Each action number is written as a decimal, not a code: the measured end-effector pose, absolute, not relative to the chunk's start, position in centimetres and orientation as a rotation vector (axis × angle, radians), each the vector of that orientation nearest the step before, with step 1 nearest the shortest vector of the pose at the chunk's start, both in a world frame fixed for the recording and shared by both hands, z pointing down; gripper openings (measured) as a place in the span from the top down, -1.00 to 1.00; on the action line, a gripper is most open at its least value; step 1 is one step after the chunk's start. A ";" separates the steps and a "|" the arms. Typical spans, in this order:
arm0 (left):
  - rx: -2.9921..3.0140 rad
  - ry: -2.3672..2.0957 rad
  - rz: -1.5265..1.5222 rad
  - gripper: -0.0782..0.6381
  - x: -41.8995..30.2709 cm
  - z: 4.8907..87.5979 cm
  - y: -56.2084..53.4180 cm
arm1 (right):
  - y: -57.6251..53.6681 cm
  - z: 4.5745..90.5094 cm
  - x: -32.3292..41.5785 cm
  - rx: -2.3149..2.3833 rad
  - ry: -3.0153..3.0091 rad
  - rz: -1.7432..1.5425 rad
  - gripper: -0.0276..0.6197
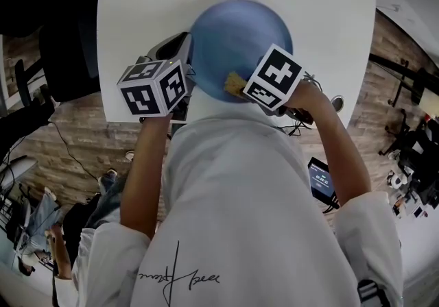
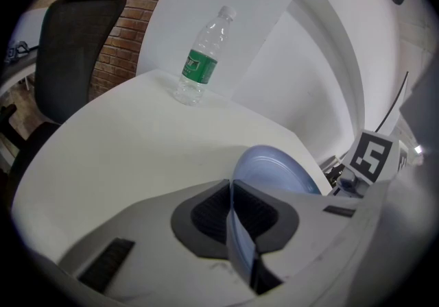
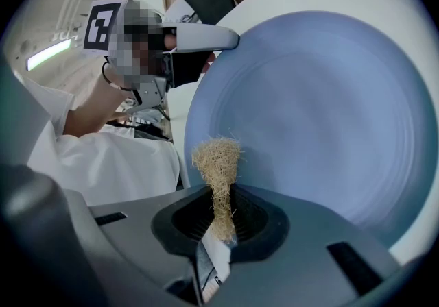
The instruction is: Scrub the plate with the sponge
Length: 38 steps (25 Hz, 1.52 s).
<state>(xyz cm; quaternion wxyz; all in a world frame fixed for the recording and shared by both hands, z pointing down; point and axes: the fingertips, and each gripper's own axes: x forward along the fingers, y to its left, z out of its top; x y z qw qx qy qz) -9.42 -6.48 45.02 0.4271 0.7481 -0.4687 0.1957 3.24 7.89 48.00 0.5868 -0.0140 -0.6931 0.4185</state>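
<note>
From left: the left gripper (image 2: 233,216) has its jaws closed tight on the rim of a blue plate (image 1: 240,38). The thin edge runs straight between the 2 pads, so the plate appears tilted up off the white table (image 1: 137,11) rather than lying flat.

At right, the right gripper (image 3: 221,220) has its jaws pinched shut on the lower end of a tan, fibrous sponge (image 3: 218,162), whose frayed top sticks out beyond them. The plate's broad face lies directly ahead of those jaws and is turned toward them. The sponge's long axis points up along that face, with its tip at the part nearest the person, close to the rim. Whether the fibres press on the plate or hang just off it cannot be told.

Most of the face spreads away to the right of the sponge, so a scrubbing stroke would likely run that way. The right gripper would do the work while the left only braces.

On the table, 1 clear bottle (image 2: 201,59) with a green label stands upright, well apart from the plate. Beyond it are a black chair (image 2: 75,45) and a brick wall (image 2: 137,11), in what looks like an office.
</note>
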 end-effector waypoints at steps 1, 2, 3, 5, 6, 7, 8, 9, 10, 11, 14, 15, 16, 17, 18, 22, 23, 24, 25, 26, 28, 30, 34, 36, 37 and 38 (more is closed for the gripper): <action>1.870 -1.170 0.490 0.72 -9.4 45.0 -6.5 | 7.9 48.0 3.4 -0.035 -1.611 0.970 0.78; 1.872 -1.169 0.491 0.72 -9.4 45.0 -6.4 | 7.8 48.0 3.6 -0.037 -1.607 0.964 0.78; 1.873 -1.169 0.492 0.72 -9.4 45.0 -6.4 | 7.8 48.0 3.7 -0.040 -1.602 0.958 0.78; 1.873 -1.168 0.494 0.72 -9.5 45.0 -6.4 | 7.6 48.0 4.1 -0.042 -1.594 0.949 0.78; 1.873 -1.168 0.494 0.72 -9.5 45.0 -6.5 | 7.5 48.1 4.2 -0.042 -1.591 0.946 0.78; 1.874 -1.168 0.494 0.72 -9.5 45.1 -6.5 | 7.4 48.1 4.4 -0.040 -1.588 0.944 0.78; 1.875 -1.168 0.494 0.72 -9.5 45.1 -6.6 | 7.3 48.1 4.6 -0.037 -1.585 0.942 0.78; 1.875 -1.168 0.493 0.72 -9.5 45.1 -6.6 | 7.2 48.1 4.8 -0.034 -1.583 0.940 0.78; 1.875 -1.166 0.493 0.72 -9.4 45.1 -6.6 | 7.1 48.0 5.0 -0.032 -1.581 0.937 0.78; 1.873 -1.165 0.495 0.72 -9.5 45.1 -6.5 | 7.1 48.0 5.1 -0.032 -1.579 0.933 0.78; 1.870 -1.169 0.501 0.72 -9.8 45.1 -6.4 | 6.9 48.1 5.2 -0.035 -1.575 0.903 0.78; 1.871 -1.170 0.500 0.72 -9.8 45.1 -6.4 | 6.8 48.1 5.3 -0.034 -1.571 0.891 0.78; 1.872 -1.170 0.499 0.72 -9.7 45.1 -6.5 | 6.7 48.1 5.5 -0.032 -1.566 0.883 0.78; 1.873 -1.169 0.497 0.72 -9.6 45.1 -6.5 | 6.6 48.1 5.8 -0.027 -1.560 0.878 0.78; 1.873 -1.168 0.495 0.72 -9.5 45.1 -6.4 | 6.5 48.1 6.0 -0.021 -1.554 0.876 0.78; 1.871 -1.169 0.492 0.72 -9.6 44.9 -6.3 | 5.9 48.0 6.4 -0.004 -1.546 0.858 0.78; 1.870 -1.169 0.492 0.72 -9.7 44.9 -6.2 | 5.7 48.0 6.6 0.002 -1.547 0.843 0.78; 1.870 -1.170 0.490 0.72 -9.7 44.9 -6.2 | 5.4 48.0 6.8 0.010 -1.547 0.827 0.78; 1.868 -1.170 0.486 0.72 -9.7 45.0 -6.1 | 5.0 48.1 7.0 0.020 -1.547 0.812 0.78; 1.866 -1.171 0.482 0.72 -9.7 45.0 -6.1 | 4.7 48.1 7.2 0.031 -1.545 0.799 0.78; 1.863 -1.172 0.480 0.72 -9.6 45.0 -6.1 | 4.1 48.1 7.6 0.051 -1.544 0.781 0.78; 1.864 -1.171 0.484 0.72 -9.6 45.0 -6.1 | 3.6 48.1 7.9 0.069 -1.543 0.771 0.78; 1.868 -1.165 0.487 0.72 -9.4 45.0 -6.0 | 2.9 48.0 8.7 0.104 -1.535 0.744 0.78; 1.867 -1.163 0.485 0.72 -9.4 45.0 -6.0 | 2.5 47.9 8.9 0.123 -1.533 0.717 0.78; 1.867 -1.165 0.482 0.72 -9.4 45.0 -6.0 | 2.1 48.0 9.0 0.133 -1.534 0.699 0.78; 1.867 -1.167 0.478 0.72 -9.5 45.0 -6.0 | 1.8 48.0 9.0 0.144 -1.536 0.681 0.78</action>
